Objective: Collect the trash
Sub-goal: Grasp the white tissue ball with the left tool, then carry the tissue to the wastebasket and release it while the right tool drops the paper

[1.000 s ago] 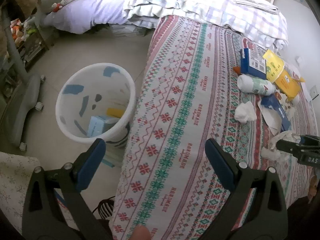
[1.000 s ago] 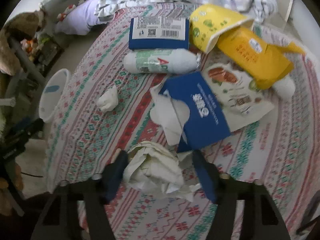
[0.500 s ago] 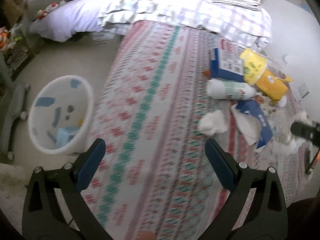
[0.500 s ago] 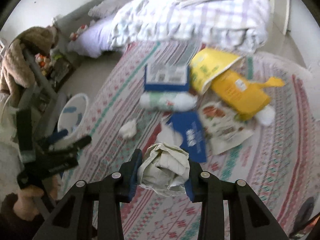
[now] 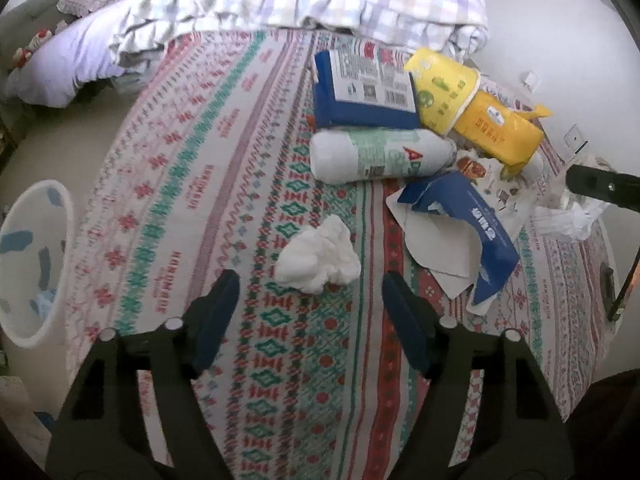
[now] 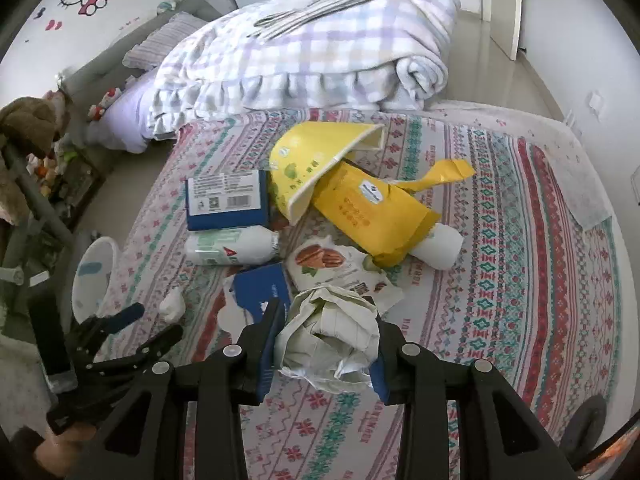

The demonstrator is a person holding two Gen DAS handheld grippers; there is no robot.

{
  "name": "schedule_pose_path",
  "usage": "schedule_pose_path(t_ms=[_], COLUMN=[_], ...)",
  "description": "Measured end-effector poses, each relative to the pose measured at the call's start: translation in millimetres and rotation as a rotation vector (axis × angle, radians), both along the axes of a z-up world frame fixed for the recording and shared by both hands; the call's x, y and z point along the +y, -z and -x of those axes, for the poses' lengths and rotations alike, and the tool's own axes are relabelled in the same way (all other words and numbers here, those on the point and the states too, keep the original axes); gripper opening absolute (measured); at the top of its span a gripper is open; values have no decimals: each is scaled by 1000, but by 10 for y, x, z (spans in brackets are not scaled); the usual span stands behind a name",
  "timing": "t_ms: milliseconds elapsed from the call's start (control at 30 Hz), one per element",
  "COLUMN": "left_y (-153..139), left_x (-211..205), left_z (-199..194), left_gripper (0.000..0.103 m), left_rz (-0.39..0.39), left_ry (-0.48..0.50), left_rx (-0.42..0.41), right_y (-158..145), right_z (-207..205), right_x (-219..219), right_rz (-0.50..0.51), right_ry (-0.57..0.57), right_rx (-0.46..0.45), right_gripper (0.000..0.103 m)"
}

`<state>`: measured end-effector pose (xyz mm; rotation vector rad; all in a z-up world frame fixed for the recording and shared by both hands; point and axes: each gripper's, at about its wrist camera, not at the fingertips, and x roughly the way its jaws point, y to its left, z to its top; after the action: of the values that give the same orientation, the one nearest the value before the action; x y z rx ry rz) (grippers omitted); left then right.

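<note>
Paper wad (image 6: 330,338) clamped in right gripper (image 6: 326,354); left gripper (image 5: 310,300) spread wide near tissue (image 5: 318,256); bin (image 5: 28,264) beside bed edge.

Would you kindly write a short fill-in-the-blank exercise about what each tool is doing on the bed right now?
1. The right tool is shut on a crumpled ball of ____.
2. The left tool is ____, with a white tissue just ahead.
3. The white bin stands on the ____ beside the bed.

Missing words: paper; open; floor
</note>
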<state>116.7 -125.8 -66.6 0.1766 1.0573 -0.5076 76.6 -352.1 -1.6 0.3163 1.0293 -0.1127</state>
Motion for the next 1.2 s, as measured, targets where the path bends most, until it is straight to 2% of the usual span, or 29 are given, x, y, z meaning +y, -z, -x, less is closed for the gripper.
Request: schedule_pose_path(t_ms=[67, 200, 333, 467, 800, 1200], left_y=[46, 74, 63, 19, -194, -341], left_x=[-19, -36, -34, 4, 320, 1055], left_z=[-24, -65, -91, -118, -191, -285], left_gripper=[62, 57, 35, 29, 28, 28], left_rz=[-2, -7, -16, 7, 56, 66], left_ry=[-3, -18, -29, -41, -112, -240], left_rx=[15, 10, 0, 15, -2, -22], right_y=[14, 34, 34, 14, -65, -136], right_z=[1, -21, -53, -77, -183, -412], right_x=[-26, -49, -73, -91, 60, 665], right_rz=[1, 3, 4, 2, 2, -2], right_ry=[-1, 2, 8, 16, 2, -92], right_rx=[3, 4, 4, -3, -27, -51], right_gripper=[39, 39, 39, 39, 39, 39])
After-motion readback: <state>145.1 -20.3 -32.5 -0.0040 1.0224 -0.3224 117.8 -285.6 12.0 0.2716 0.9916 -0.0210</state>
